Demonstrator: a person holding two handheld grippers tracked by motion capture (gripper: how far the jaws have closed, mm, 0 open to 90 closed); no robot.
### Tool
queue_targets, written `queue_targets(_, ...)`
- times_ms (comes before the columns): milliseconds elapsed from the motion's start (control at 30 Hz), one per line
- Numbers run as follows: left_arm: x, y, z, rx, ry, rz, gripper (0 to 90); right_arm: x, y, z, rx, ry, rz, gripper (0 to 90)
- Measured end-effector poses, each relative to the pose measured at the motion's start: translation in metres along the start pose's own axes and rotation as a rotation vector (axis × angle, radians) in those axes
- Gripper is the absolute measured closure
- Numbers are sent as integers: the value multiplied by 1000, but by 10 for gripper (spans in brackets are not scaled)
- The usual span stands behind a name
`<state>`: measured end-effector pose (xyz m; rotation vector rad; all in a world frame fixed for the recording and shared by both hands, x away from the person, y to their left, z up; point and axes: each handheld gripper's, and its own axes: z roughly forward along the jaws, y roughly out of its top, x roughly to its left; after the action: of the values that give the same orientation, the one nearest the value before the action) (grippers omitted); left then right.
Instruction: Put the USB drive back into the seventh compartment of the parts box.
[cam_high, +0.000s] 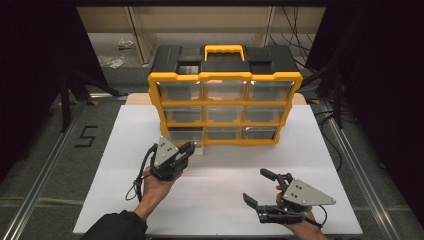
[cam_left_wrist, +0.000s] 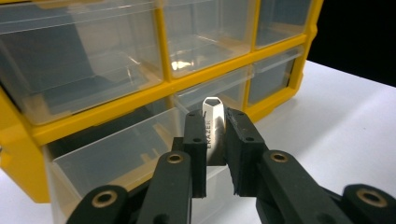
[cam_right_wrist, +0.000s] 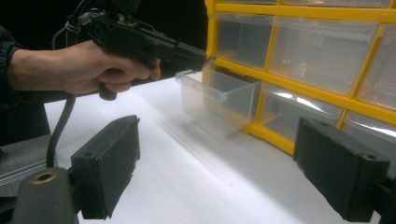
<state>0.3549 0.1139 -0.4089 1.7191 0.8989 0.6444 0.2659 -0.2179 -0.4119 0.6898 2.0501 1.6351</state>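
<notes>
While left gripper (cam_left_wrist: 215, 135) clamps eraser (cam_left_wrist: 213, 122) | drawer (cam_left_wrist: 116, 161) pulled out | right gripper (cam_right_wrist: 233, 179) agape

A yellow drawer cabinet (cam_high: 225, 107) stood at twelve o'clock on the white table (cam_high: 125, 150). The left gripper (cam_high: 189, 148) reached its bottom-left drawer (cam_high: 186, 134). At five o'clock, the right gripper (cam_high: 259, 187) hovered with fingers apart.

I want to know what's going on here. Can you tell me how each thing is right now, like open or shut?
Left gripper: shut on the white eraser, held over the open drawer.
Right gripper: open, holding nothing.
Bottom-left drawer: pulled out, looks empty.
Other drawers: pushed in.
Organizer: standing upright on the white table.
</notes>
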Motion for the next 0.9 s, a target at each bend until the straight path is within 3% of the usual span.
queue_targets(467,19,1,7,9,57,-63,788,0,0,0,0,1,-2,156)
queue_targets(567,22,0,10,16,69,-47,787,0,0,0,-1,1,-1,156)
queue_targets(900,30,-2,17,35,94,-67,787,0,0,0,1,0,0,156)
